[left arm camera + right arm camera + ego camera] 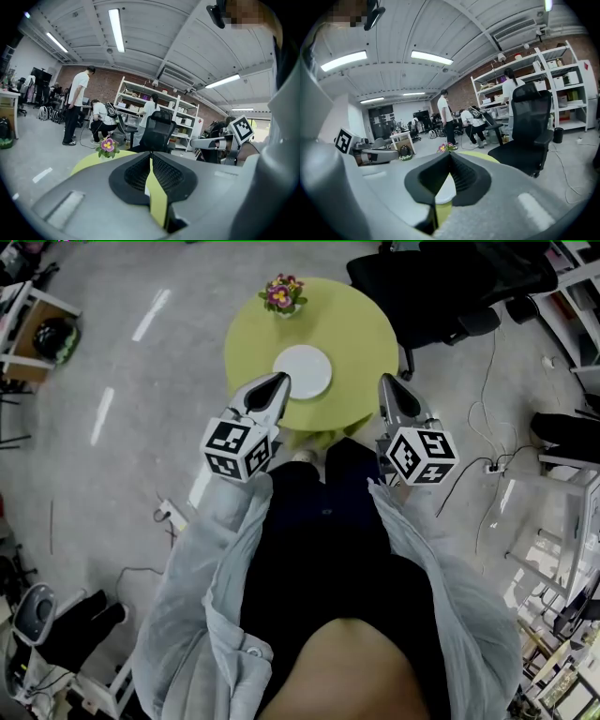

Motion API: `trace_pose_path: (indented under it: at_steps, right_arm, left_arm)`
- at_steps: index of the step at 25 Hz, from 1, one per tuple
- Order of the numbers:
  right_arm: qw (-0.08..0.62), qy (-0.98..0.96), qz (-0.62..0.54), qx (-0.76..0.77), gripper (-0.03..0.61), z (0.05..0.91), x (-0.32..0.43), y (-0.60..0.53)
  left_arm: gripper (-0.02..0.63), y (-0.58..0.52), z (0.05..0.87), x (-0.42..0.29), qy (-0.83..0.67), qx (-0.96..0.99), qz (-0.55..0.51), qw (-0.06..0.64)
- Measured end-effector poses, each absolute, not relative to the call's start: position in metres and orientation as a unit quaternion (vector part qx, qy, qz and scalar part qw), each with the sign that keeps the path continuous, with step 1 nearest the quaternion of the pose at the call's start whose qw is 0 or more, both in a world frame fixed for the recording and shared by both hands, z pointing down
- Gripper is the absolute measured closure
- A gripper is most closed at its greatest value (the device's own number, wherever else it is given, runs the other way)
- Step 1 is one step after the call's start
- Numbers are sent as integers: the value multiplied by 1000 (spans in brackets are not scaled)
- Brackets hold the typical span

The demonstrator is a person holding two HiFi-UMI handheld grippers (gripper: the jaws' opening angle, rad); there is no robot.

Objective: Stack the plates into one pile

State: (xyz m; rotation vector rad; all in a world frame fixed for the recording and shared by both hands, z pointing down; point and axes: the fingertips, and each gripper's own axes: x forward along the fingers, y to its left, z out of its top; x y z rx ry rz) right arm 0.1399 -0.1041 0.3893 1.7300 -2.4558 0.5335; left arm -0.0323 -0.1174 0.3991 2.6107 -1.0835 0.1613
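Grey sleeves (pixel 206 587) are holding out the left tool (pixel 279 381) and the right tool (pixel 386 381), both closed and gripping nothing. White plates (pixel 302 371) are sitting on the green tabletop (pixel 356 334), near the flowers (pixel 283 294), in what looks like one pile. Stacking is looking done.

The head camera looks steeply down from above the person (pixel 328 596), close over the left gripper (pixel 278 381) and right gripper (pixel 386 381), onto the table (pixel 356 343) and floor (pixel 141 456). Each gripper camera sits right behind its own jaws, facing nearly level across the room toward the shelves (pixel 159 101). All three share the table, flowers (pixel 282 293) and chair (pixel 441 282). Each gripper view catches the other gripper.
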Motion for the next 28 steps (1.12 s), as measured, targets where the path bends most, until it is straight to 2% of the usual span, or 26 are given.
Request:
trace_pose_path:
  at_steps: [8, 12, 28]
  right_arm:
    - [79, -814, 189, 543, 577, 405, 126, -102]
    - [83, -815, 191, 541, 577, 408, 124, -103]
    - [81, -811, 197, 545, 577, 407, 131, -90]
  left_arm:
    - [588, -113, 404, -31, -379, 910, 61, 157]
    - [606, -114, 408, -32, -379, 909, 63, 160]
    - [605, -106, 406, -19, -367, 915, 62, 159]
